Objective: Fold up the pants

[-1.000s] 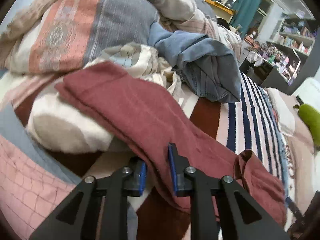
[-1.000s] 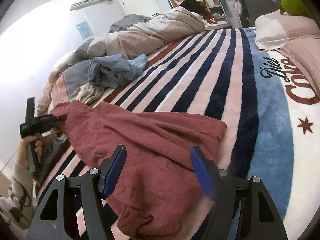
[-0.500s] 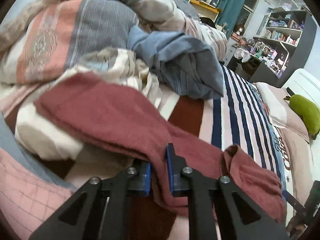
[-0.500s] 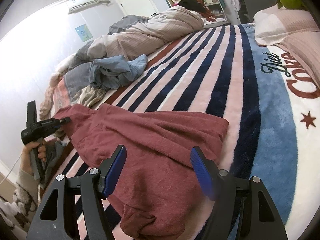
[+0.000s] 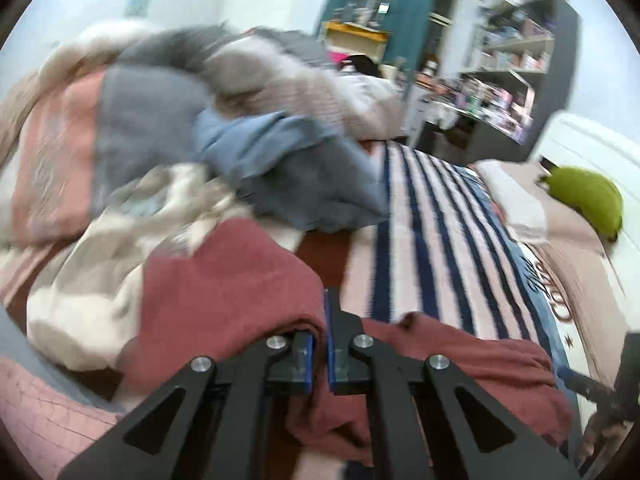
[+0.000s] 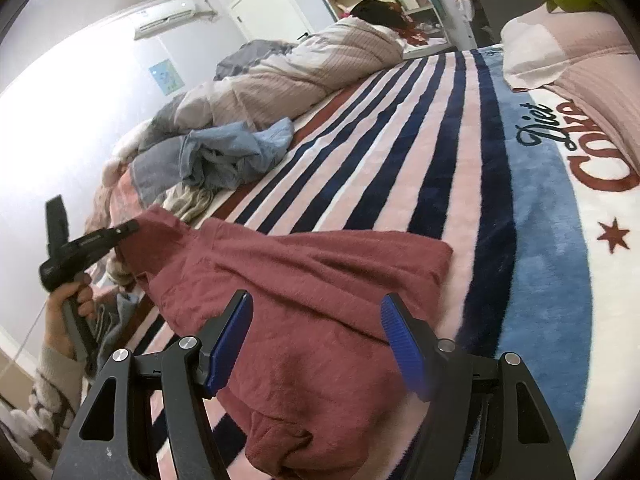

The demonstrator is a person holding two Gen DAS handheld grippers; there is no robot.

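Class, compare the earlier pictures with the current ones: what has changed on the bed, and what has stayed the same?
The left gripper has just been closing and is now shut on the edge of the maroon pants, lifting that end up off the striped blanket. The right gripper stayed open above the pants' near end, gripping nothing. The blue jeans lie as before.

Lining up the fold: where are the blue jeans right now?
In the right wrist view the blue jeans lie crumpled at upper left on the striped blanket, against the bedding pile, beyond the red pants.
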